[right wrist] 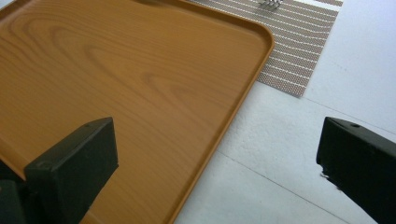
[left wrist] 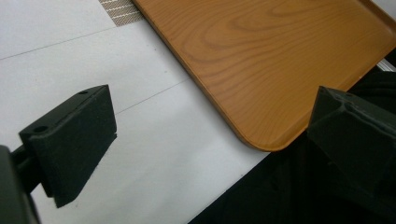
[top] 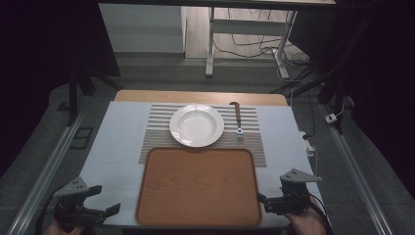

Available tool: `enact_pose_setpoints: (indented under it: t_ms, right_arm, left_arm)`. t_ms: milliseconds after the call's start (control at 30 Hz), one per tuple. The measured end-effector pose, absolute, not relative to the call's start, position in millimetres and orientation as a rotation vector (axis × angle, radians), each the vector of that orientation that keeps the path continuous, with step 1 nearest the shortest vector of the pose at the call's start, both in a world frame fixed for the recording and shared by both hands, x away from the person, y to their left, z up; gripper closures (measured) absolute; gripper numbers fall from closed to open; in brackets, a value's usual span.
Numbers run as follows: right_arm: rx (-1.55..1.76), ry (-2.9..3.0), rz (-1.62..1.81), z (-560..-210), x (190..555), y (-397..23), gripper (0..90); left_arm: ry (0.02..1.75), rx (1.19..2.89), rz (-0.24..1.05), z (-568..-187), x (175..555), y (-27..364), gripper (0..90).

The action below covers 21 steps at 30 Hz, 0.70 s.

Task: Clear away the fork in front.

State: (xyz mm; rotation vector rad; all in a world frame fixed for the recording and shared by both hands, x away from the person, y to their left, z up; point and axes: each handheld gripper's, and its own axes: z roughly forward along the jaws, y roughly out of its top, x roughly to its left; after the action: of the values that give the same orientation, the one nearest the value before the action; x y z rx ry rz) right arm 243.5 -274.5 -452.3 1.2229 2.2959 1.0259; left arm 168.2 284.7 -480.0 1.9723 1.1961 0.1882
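Your left gripper and right gripper both hang released, jaws wide, at the table's near corners. Between them the empty wooden tray lies at the near edge, overlapping the striped placemat.

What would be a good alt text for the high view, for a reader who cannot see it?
A wooden tray lies at the near edge of a white table, with an open left gripper and right gripper on either side of it. Behind it, a white plate and a fork rest on a striped placemat.
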Motion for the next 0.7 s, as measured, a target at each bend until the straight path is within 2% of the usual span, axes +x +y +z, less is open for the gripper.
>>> enact_pose_setpoints:
  t_ms: [700]
  right_arm:
    - [1.202,2.405,1.008,-457,268,-254,0.0]
  left_arm:
    - [1.205,1.968,0.193,-480,168,285,0.3]
